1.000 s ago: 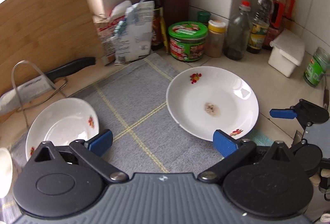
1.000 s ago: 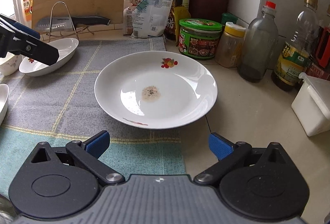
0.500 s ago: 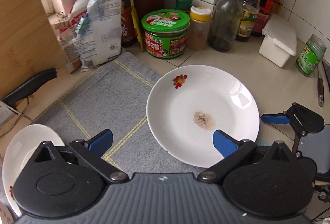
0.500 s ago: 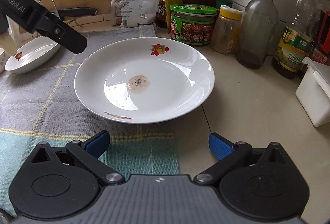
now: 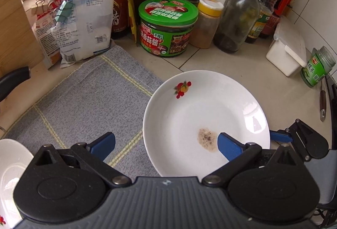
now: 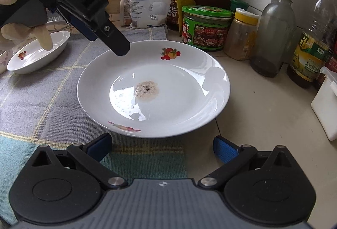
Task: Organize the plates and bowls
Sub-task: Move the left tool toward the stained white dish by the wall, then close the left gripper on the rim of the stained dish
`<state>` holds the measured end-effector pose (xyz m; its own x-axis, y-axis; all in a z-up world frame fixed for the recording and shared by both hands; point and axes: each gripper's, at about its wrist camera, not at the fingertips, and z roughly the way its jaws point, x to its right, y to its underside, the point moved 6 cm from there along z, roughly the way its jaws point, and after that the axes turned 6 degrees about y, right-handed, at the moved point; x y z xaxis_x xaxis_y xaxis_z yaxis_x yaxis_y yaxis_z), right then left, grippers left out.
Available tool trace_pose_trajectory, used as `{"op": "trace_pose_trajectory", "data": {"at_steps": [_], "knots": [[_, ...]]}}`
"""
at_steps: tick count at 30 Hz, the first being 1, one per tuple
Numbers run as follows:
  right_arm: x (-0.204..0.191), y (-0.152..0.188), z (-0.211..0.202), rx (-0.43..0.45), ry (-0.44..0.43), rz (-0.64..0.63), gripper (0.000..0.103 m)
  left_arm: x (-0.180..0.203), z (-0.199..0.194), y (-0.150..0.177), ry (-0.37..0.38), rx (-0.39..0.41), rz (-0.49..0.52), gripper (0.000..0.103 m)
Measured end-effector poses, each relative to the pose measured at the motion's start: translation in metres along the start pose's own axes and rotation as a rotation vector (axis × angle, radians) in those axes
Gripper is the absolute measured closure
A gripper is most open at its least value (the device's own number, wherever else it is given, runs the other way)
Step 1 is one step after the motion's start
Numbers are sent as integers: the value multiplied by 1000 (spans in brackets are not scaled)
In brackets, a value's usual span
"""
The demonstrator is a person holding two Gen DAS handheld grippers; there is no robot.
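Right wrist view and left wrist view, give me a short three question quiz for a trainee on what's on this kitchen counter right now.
1. True or false: the large white round plate with fruit decals lies wholly on the grey checked cloth.
2. What marks the plate's centre? A) a spoon B) a brownish speckled residue patch C) nothing
3. Fill in: both the left gripper and the right gripper are ____, holding nothing.

Key: 1 false, its right side overhangs the tiled counter. 2 B. 3 open.
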<state>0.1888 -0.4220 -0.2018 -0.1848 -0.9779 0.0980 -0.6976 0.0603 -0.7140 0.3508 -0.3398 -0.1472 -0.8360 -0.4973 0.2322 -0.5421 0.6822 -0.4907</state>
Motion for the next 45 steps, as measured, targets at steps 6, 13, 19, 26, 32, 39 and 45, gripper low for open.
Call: {"op": "trace_pose_trajectory", "data": {"at_steps": [6, 13, 19, 26, 32, 39, 45], "knots": [[0, 1, -1, 10, -1, -2, 0, -5, 11, -10, 4, -4, -8, 1], [-1, -4, 0, 4, 3, -14, 0, -6, 27, -17, 38, -36, 1, 1], [-2, -7, 0, 12, -12, -49, 0, -2, 42, -23, 60, -56, 18, 3], [0, -13, 4, 10, -37, -67, 0, -1, 52, -30, 83, -79, 41, 11], [0, -14, 4, 10, -67, -84, 0, -2, 54, -31, 96, -104, 67, 20], [0, -15, 6, 15, -83, -101, 0, 0, 57, -34, 110, -130, 103, 29], [1, -15, 5, 20, -109, -126, 0, 1, 61, -33, 136, -168, 132, 35]]}}
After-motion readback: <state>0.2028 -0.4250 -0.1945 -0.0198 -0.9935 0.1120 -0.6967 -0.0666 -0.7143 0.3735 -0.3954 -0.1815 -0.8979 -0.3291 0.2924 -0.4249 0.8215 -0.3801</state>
